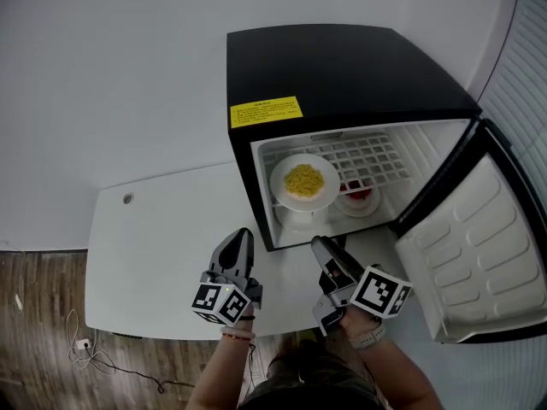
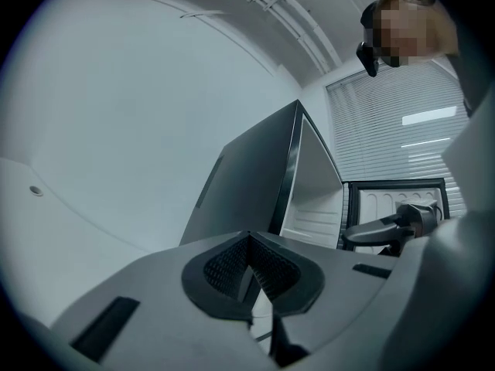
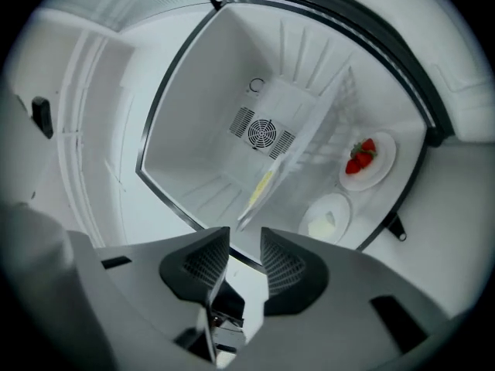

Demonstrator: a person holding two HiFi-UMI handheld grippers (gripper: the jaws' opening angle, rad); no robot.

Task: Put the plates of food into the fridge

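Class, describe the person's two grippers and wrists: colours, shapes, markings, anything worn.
Both the left gripper and the right gripper are dark grey, with tapered jaws and textured black pads. Each carries a cube of black-and-white square markers. A bracelet circles the left wrist, a pale band the right.

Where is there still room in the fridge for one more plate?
The wire shelf is bare to the right of the yellow-food plate. Under it the floor is crowded: the strawberry plate and a white plate sit side by side. Outside, the table left of the fridge is free.
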